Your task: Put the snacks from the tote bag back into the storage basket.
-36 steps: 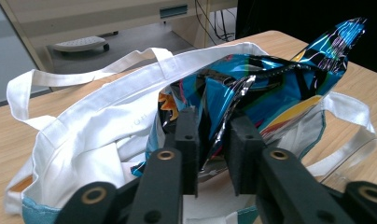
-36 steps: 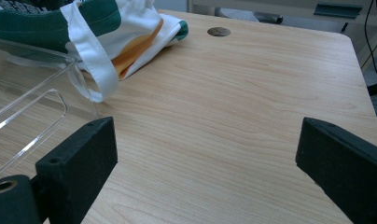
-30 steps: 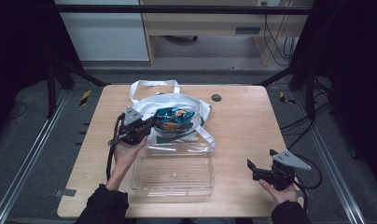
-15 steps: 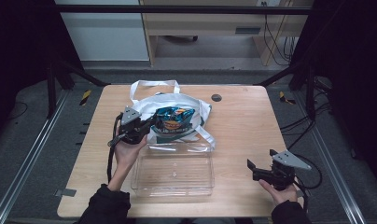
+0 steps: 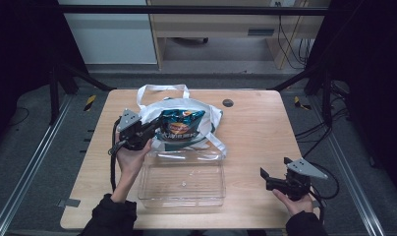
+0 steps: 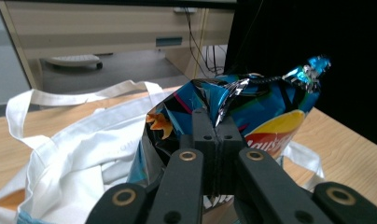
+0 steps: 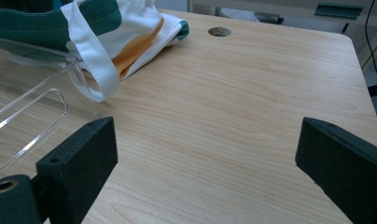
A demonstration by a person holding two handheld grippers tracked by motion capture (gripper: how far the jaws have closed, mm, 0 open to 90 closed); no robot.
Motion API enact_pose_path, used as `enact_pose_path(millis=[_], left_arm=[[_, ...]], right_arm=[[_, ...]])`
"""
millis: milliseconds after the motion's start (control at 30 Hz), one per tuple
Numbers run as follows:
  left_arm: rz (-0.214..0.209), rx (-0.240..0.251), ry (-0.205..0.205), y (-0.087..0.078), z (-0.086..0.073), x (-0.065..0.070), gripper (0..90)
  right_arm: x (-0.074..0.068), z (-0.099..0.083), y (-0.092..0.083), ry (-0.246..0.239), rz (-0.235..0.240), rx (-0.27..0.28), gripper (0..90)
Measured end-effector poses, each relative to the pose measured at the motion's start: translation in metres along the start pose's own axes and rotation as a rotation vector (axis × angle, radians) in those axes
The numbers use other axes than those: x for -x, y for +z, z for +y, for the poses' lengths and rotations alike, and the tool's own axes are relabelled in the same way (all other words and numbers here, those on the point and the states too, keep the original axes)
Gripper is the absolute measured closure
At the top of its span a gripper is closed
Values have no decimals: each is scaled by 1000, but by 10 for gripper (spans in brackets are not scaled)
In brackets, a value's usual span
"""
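Pinching upright chip bag (image 6: 266, 121), left gripper (image 6: 213, 135).

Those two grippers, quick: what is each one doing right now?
Left gripper: shut on the chip bag, above the tote bag.
Right gripper: open, holding nothing, over the table.

Glossy foil chip bag (image 6: 252, 112), white cloth tote (image 5: 152, 110), clear plastic tray (image 5: 182, 184), matt wood-grain table (image 7: 233, 107).

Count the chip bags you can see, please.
1. A blue chip bag sits at the mouth of the white tote bag, pinched at its edge by the left gripper. More could be hidden inside the tote.
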State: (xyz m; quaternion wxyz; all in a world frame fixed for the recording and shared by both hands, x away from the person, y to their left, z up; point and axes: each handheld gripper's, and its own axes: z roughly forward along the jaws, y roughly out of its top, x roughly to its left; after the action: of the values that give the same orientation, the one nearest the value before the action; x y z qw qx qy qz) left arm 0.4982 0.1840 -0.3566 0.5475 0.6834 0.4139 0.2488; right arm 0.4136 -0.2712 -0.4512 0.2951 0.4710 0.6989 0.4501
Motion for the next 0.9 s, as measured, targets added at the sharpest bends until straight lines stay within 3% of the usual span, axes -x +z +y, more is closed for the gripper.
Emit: enact_pose_path(millis=[433,900], left_arm=[[-37,96,-8,-24,32,15,900],[-80,159,4,-51,47,30,900]], right_arm=[[0,0,0,0,0,-1,59],[0,0,0,-4,1,0,60]])
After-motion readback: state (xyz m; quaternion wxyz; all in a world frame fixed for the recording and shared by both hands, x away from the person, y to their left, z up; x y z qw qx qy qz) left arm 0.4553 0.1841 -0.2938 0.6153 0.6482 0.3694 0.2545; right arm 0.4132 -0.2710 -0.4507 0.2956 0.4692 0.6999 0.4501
